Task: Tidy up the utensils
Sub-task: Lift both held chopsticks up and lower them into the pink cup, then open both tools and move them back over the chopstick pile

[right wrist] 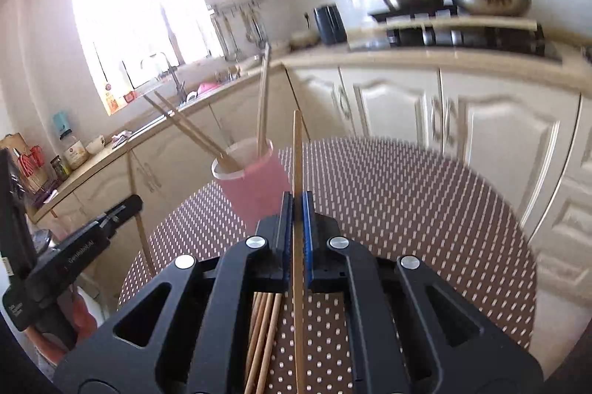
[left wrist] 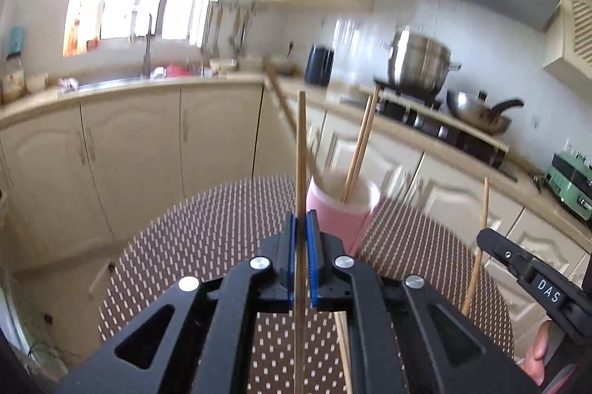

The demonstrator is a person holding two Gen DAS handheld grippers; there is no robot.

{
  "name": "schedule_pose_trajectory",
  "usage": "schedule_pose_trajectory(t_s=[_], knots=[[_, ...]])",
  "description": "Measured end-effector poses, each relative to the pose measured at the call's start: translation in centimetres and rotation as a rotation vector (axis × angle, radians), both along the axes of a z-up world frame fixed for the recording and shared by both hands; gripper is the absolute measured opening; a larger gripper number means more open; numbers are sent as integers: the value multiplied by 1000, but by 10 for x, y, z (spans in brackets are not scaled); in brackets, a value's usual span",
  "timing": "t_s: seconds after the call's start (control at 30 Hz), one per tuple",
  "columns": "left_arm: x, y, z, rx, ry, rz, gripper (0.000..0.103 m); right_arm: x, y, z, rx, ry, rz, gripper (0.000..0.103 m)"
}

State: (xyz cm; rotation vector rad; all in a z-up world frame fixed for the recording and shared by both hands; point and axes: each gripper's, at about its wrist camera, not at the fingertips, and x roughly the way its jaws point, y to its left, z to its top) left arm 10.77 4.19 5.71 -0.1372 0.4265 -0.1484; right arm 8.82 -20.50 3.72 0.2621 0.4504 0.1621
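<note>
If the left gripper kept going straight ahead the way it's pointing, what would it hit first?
Probably the pink cup, standing just beyond the left gripper and slightly to its right. The gripper is shut on a chopstick, whose raised tip might reach the cup's chopsticks first; depth is unclear.

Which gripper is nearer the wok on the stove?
Right. The right gripper is on the side toward the wok; the left gripper is beside it, nearer the sink.
</note>
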Motion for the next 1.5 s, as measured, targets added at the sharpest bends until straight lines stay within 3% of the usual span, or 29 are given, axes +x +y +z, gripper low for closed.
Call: schedule_pose_trajectory(t_s=[0.13,0.27,0.37,0.53,0.63,0.93,1.23,1.37,1.5], knots=[[-5,-12,19,5,-64,-10,6,4,6,23,-37,-63,0,5],[-8,-28,37,63,-148,1,6,14,9,45,-74,-124,0,5],[-3,-40,49,87,-174,-12,6,21,9,61,-60,-153,-14,5],[7,-49,72,95,-228,0,7,33,10,90,-37,-278,-85,5],[17,-44,89,61,-245,8,6,42,8,101,15,-302,-53,5],[45,-38,123,-71,-310,58,6,76,25,118,-16,-345,-169,5],[68,-49,97,-59,-294,85,7,105,35,113,3,-332,-198,6],[83,-45,78,-104,-239,54,7,116,38,97,10,-312,-188,6],[94,-44,54,-83,-180,59,7,125,36,73,31,-237,-152,6]])
